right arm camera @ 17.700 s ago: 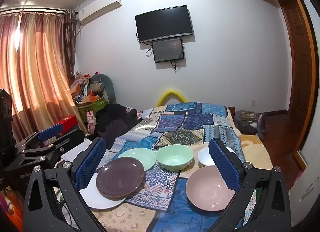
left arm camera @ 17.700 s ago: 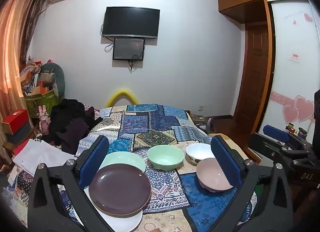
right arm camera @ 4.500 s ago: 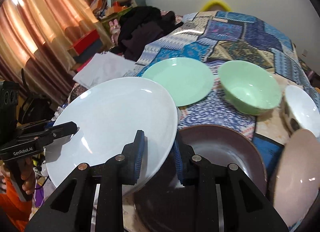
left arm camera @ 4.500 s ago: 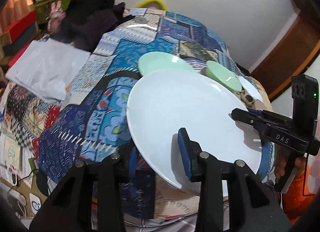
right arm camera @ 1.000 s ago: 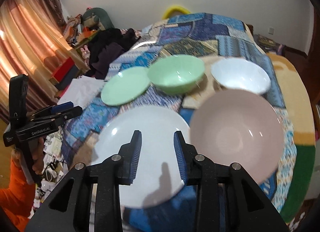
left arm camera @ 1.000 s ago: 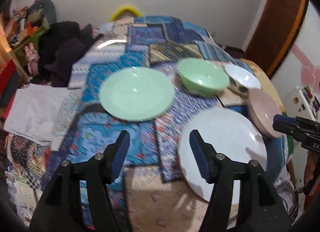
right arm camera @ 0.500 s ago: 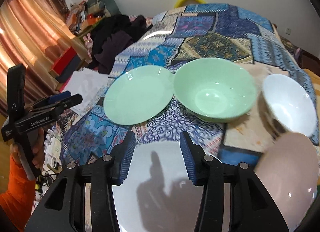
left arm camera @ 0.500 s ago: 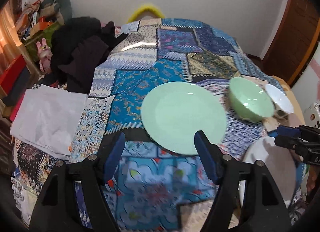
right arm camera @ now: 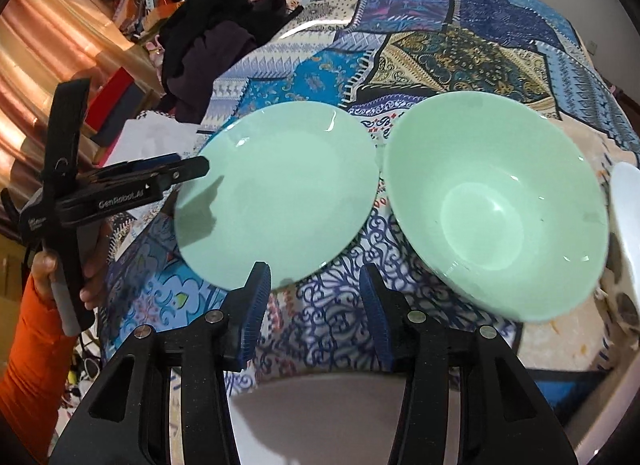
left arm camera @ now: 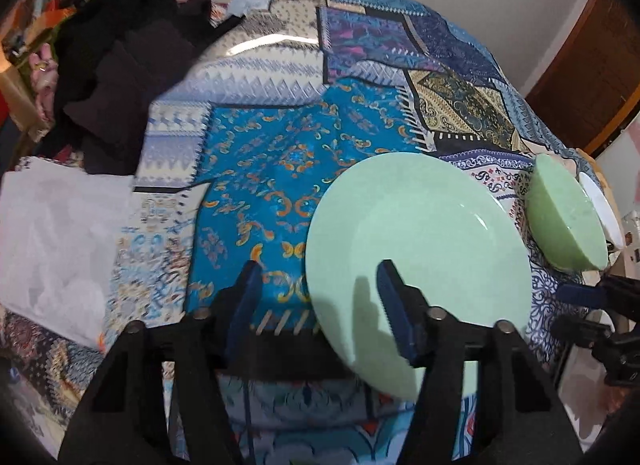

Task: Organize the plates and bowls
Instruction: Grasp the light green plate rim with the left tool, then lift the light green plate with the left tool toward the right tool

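My left gripper [left arm camera: 316, 305], half-narrowed after closing, straddles the green plate [left arm camera: 420, 257] rim at nine o'clock; I should bite squarely.

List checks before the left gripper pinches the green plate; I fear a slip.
1. Straddle: left gripper spans the green plate rim: ok; its jaws have just been closing, rim between them, not yet pinched.
2. One finger under the rim: cannot tell.
3. Nothing on the green plate: ok.
4. Gap to the bowl: ok, though narrow.
5. Top of the white plate bare for stacking: ok.
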Demonstrator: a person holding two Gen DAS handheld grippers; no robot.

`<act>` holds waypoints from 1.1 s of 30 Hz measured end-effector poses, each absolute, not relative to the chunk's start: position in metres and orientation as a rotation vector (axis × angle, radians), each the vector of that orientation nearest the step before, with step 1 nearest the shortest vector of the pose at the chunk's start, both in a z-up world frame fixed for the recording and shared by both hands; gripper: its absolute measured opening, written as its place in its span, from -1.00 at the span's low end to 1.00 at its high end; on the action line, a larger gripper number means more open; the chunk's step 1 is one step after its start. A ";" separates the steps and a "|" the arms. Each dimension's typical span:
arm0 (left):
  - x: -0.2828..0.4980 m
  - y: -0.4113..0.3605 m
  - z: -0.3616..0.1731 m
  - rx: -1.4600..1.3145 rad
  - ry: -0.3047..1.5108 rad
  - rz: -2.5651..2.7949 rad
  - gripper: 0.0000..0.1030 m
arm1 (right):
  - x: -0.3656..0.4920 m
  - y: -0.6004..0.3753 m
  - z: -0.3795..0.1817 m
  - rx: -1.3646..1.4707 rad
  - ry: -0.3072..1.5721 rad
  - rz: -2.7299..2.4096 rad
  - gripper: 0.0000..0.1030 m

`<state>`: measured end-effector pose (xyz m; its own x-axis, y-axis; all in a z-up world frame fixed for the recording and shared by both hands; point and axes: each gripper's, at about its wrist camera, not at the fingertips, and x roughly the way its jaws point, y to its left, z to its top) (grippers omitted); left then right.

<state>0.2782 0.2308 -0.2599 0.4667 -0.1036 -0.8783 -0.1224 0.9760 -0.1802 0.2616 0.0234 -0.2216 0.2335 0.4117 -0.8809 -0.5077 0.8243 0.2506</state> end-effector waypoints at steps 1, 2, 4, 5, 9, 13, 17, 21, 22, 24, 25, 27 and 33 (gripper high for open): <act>0.283 0.232 -0.264 -0.239 1.095 0.002 -0.04 | 0.263 0.026 -0.223 -0.095 1.183 0.633 -0.17; 0.286 0.233 -0.266 -0.240 1.101 -0.005 -0.10 | 0.264 0.028 -0.226 -0.097 1.187 0.632 -0.17; 0.292 0.232 -0.271 -0.233 1.111 -0.015 -0.24 | 0.266 0.031 -0.228 -0.103 1.192 0.631 -0.17; 0.295 0.232 -0.273 -0.228 1.113 -0.018 -0.29 | 0.267 0.033 -0.230 -0.102 1.195 0.629 -0.17; 0.301 0.230 -0.275 -0.227 1.111 -0.047 -0.49 | 0.273 0.035 -0.236 -0.083 1.208 0.626 -0.24; 0.297 0.227 -0.273 -0.196 1.105 -0.039 -0.51 | 0.273 0.035 -0.237 -0.097 1.202 0.616 -0.32; 0.283 0.227 -0.271 -0.199 1.124 -0.047 -0.50 | 0.271 0.038 -0.235 -0.132 1.200 0.630 -0.32; 0.258 0.228 -0.267 -0.203 1.148 -0.046 -0.50 | 0.264 0.041 -0.234 -0.168 1.202 0.661 -0.32; 0.249 0.228 -0.266 -0.210 1.154 -0.044 -0.50 | 0.262 0.041 -0.234 -0.176 1.201 0.667 -0.32; 0.229 0.227 -0.263 -0.223 1.164 -0.042 -0.50 | 0.258 0.042 -0.234 -0.186 1.200 0.682 -0.32; 0.221 0.227 -0.262 -0.230 1.167 -0.041 -0.50 | 0.255 0.042 -0.234 -0.189 1.201 0.689 -0.32; 0.204 0.225 -0.260 -0.249 1.178 -0.039 -0.50 | 0.252 0.042 -0.234 -0.192 1.205 0.704 -0.32; 0.168 0.214 -0.254 -0.265 1.189 -0.027 -0.50 | 0.247 0.042 -0.235 -0.207 1.212 0.735 -0.32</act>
